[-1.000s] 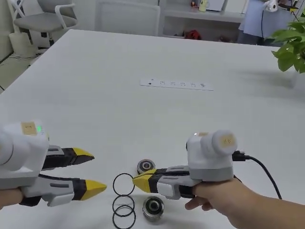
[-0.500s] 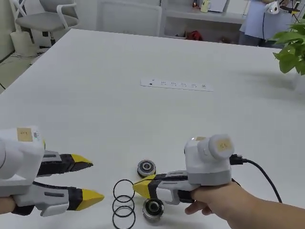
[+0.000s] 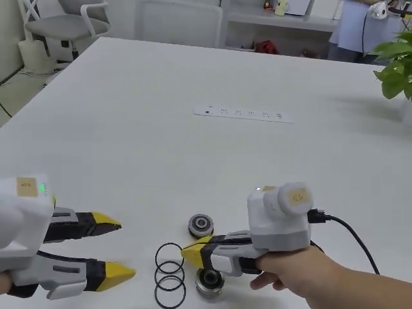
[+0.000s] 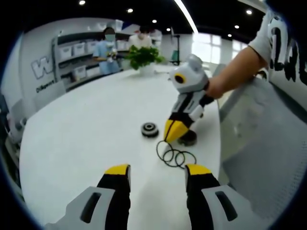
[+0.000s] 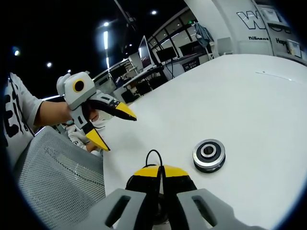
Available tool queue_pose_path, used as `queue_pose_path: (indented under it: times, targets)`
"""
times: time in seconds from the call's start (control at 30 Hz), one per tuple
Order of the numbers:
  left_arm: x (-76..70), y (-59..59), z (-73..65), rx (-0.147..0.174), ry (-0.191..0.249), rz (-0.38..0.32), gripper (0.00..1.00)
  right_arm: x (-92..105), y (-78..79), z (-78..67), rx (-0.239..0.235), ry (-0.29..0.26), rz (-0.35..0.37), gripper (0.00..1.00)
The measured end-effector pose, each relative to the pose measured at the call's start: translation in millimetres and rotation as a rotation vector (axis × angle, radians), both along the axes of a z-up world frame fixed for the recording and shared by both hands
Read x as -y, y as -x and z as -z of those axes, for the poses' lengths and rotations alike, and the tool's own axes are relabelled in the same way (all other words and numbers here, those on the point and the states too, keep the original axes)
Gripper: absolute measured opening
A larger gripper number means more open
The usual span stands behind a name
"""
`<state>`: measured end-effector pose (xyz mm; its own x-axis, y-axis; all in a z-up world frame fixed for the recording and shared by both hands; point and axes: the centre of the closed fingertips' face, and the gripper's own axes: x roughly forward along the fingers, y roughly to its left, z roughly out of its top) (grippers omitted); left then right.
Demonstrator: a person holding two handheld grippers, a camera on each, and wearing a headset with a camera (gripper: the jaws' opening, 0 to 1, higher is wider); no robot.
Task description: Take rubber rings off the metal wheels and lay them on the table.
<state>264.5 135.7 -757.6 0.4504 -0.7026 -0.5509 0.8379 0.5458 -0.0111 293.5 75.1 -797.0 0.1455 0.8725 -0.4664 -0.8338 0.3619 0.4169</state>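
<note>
Two metal wheels lie near the table's front edge: one wheel stands free, the other wheel sits just under my right gripper. Three black rubber rings lie in a column on the table. My right gripper is shut, and the top ring loops out from between its tips. My left gripper hovers open to the left of the rings, holding nothing.
A white power strip lies flat mid-table. A potted plant stands at the far right edge. A black cable trails from my right gripper. An office chair and shelves stand beyond the table.
My left gripper has drawn back a little toward the lower left, still open. The right gripper stays shut at the top ring, barely moved. The head camera has shifted slightly.
</note>
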Motion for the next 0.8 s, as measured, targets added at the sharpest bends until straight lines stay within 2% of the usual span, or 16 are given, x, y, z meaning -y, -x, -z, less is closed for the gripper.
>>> queue_pose_path:
  times: [0.23,0.8]
  targets:
    - [-1.7,2.8,1.9,-0.009,-0.004,0.001,0.47,-0.9,0.3,2.8,-0.008,0.009,-0.002,0.00]
    - [0.6,5.2,1.5,-0.017,-0.007,0.011,0.47,-0.4,0.6,3.5,0.021,0.027,-0.014,0.03]
